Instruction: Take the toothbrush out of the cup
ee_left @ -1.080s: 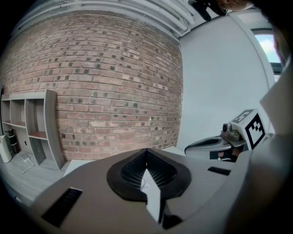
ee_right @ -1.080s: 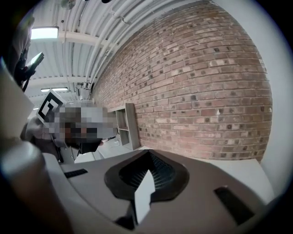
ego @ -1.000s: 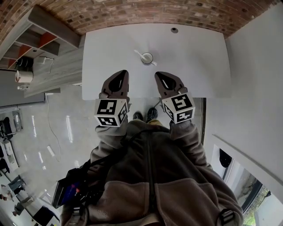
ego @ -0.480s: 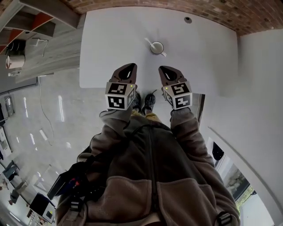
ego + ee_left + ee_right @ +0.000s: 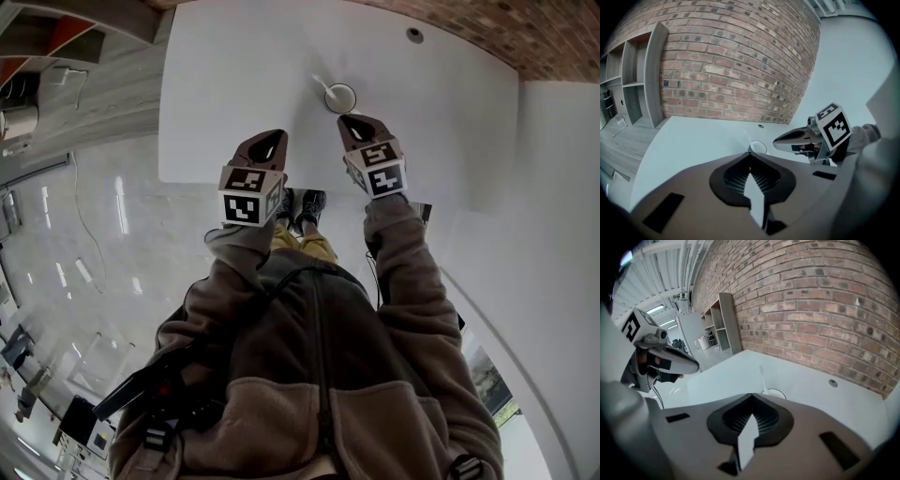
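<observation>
Right tool (image 5: pixel 351 120), seemingly closed and empty, hangs just near of the cup (image 5: pixel 340 98), toothbrush (image 5: pixel 322 84) leaning left inside. Left tool (image 5: pixel 276 137), likewise closed, is over the tabletop's (image 5: pixel 225 84) near edge.

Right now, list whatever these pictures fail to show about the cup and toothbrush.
- Walls and base of the cup: in the left gripper view, hidden behind the left gripper; in the right gripper view, behind the right gripper.
- Bristles of the toothbrush: head view, too small, and pale against the white table.
- Inside of the cup: head view, too small.
</observation>
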{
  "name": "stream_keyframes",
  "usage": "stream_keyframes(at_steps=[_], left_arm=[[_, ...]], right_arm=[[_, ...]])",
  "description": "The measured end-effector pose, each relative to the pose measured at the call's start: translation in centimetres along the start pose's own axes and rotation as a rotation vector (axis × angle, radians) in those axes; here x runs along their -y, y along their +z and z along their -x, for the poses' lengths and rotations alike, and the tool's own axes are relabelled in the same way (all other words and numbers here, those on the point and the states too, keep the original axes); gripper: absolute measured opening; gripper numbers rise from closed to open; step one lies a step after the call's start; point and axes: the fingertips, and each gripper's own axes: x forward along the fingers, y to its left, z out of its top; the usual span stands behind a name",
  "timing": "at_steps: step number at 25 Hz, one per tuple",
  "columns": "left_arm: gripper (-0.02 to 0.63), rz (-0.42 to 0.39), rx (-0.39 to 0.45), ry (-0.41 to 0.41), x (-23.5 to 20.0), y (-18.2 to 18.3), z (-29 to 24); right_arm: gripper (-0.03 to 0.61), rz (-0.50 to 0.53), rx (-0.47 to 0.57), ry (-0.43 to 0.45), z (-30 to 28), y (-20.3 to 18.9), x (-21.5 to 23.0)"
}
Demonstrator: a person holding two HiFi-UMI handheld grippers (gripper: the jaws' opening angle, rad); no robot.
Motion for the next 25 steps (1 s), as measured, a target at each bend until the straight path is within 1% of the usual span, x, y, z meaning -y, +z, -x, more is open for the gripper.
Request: stream_keyframes(at_steps=[3,6,12,14,18,25], left_arm=[[0.005,0.003,-0.010,0.003,-1.1,-0.6,-0.9],[0.005,0.012,-0.017,0.005,-1.5,-1.0,-0.8],[0.005,0.013,-0.032,0.014,-1.5,-2.0,-0.2],[0.005,0.019,-0.036,0.019,-1.8,-2.3,0.0],[0.005,0.030,-0.039,0.028,-2.2,-2.6,0.3],[0.005,0.041,-0.046,0.043,-2.6,-3.2,0.6]], right_arm=[[0.002,0.029,-0.039,-0.001,-2.6,-0.4,1.2],[0.002,0.061,-0.086,0.010,-4.1,-0.7,2.0],[0.008,0.136,-0.171,0.035,-5.9,-1.5,2.7],[0.052,0.142,-0.191,0.051,-6.6,-1.7,2.9],[0.052,0.168,-0.222,0.052,-7.3,-2.0,3.2],[0.052,0.270,-0.283,0.062,-8.4,-2.6,3.3]])
